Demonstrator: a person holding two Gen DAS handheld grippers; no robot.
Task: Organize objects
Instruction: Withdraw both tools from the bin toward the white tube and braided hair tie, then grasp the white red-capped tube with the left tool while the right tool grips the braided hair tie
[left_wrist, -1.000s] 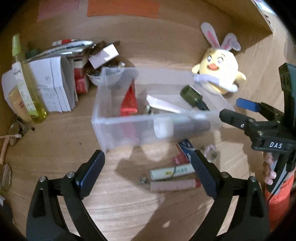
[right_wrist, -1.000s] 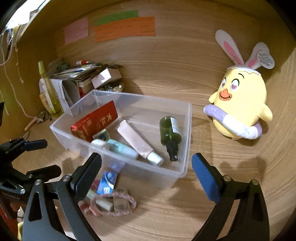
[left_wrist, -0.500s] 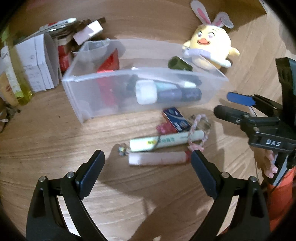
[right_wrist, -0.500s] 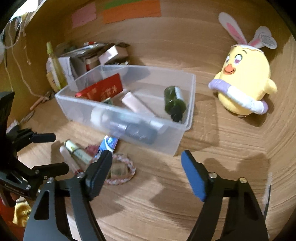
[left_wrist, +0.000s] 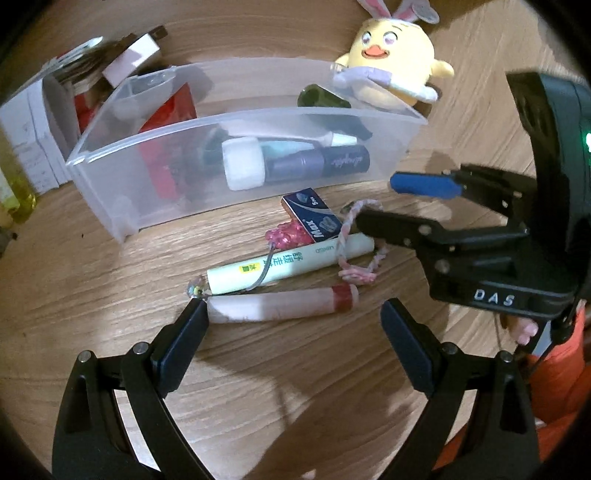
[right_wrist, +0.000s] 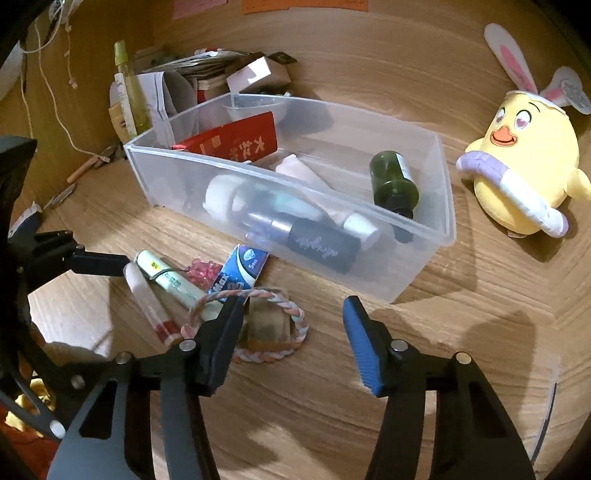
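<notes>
A clear plastic bin (left_wrist: 258, 192) (right_wrist: 424, 266) holds a red packet (right_wrist: 236, 142), a dark green bottle (right_wrist: 393, 182), a dark tube (left_wrist: 317, 168) and other tubes. Loose items lie in front of it: a pink-white tube (left_wrist: 280, 304) (right_wrist: 146, 299), a pale green tube (left_wrist: 288, 262) (right_wrist: 173, 284), a blue gum pack (left_wrist: 312, 219) (right_wrist: 240, 273), a braided pink bracelet (left_wrist: 356, 273) (right_wrist: 273, 325) and a pink bead trinket (left_wrist: 288, 236). My left gripper (left_wrist: 291, 321) is open, straddling the pink-white tube. My right gripper (right_wrist: 293, 321) (left_wrist: 380, 203) is open over the bracelet.
A yellow chick plush with bunny ears (left_wrist: 391, 55) (right_wrist: 521, 166) sits right of the bin. A pile of boxes, papers and a yellow-green bottle (right_wrist: 129, 88) stands behind the bin at the left. A wooden wall (right_wrist: 369, 44) closes the back.
Both grippers have come down and forward toward the loose items in front of the bin. The left one now straddles the pink-white tube; the right one hangs over the bracelet.
</notes>
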